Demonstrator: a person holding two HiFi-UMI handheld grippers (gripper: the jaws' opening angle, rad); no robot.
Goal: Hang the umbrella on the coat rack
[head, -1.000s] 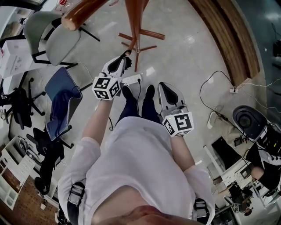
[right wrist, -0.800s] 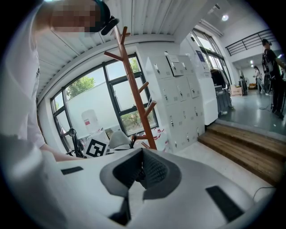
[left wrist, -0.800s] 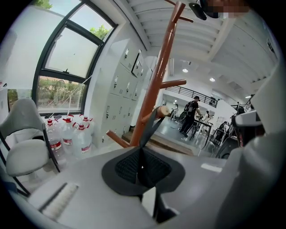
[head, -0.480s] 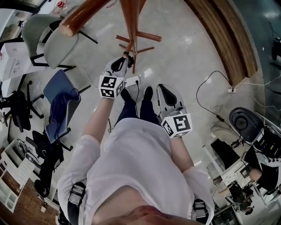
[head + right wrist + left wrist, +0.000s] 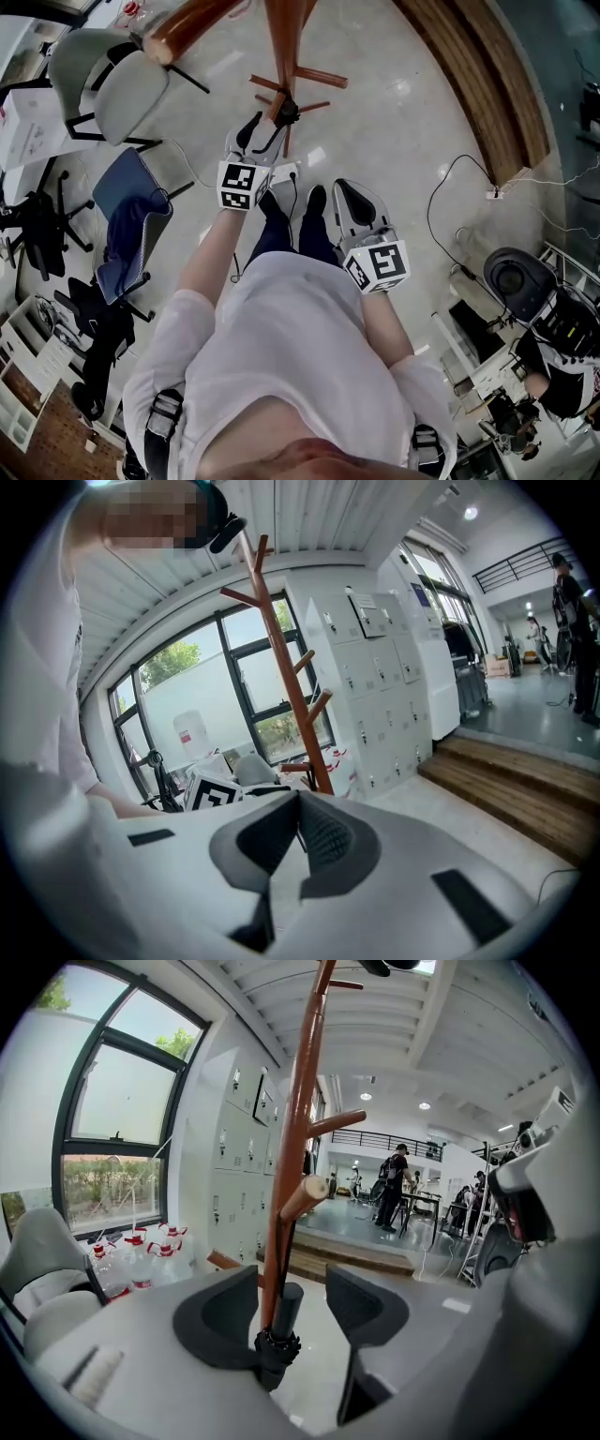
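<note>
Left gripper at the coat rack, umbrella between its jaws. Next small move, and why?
Probably draw the left gripper straight back. Its jaws are opening, pads clear of the black umbrella that stands between them, right by the coat rack pole. A straight retreat should avoid knocking it; whether it is hooked on a peg is out of view.

Head view: camera overhead, facing steeply down; person's white shirt close beneath, pale glossy floor far below. Left gripper view: low, angled upward, very near reddish-brown wooden coat rack; black folded umbrella fills foreground between opening jaws of left gripper. Right gripper view: further back, apparently facing large dark-framed windows. Rack appears in all three views.
</note>
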